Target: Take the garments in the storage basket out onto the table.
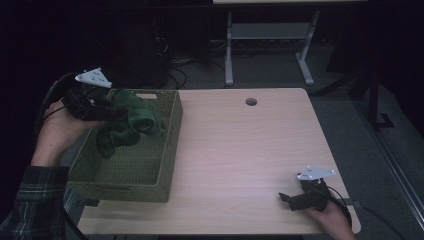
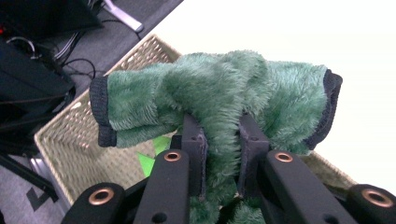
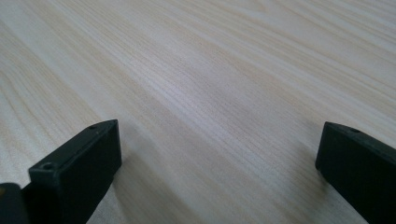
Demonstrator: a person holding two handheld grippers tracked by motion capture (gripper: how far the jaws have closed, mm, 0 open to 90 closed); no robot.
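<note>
From above, the left gripper (image 1: pixel 107 111) holds a fuzzy dark-green fleece garment with black knitted edging (image 1: pixel 127 125) over the olive-green woven rectangular basket (image 1: pixel 165 165) at the left end of the pale wooden table (image 1: pixel 250 150). The cloth hangs limp from the grip, its folds drooping into the basket, so I judge it light, soft and unbreakable, though likely to sag and swing. The right gripper (image 1: pixel 286 198) rests low over the table's near right corner, well apart from everything.

Along the left gripper's own view, the jaws pinch a bunched fold near the middle of the green fleece (image 2: pixel 219 93), plush pile bulging round both pads. That mid-cloth hold looks secure, since thick nap compresses rather than slips; the black ribbed edges would give a firmer hold.

Along the right gripper's view, the jaws stand spread wide over bare wood grain (image 3: pixel 210 79), holding nothing.

No brand, label or writing can be read anywhere.
</note>
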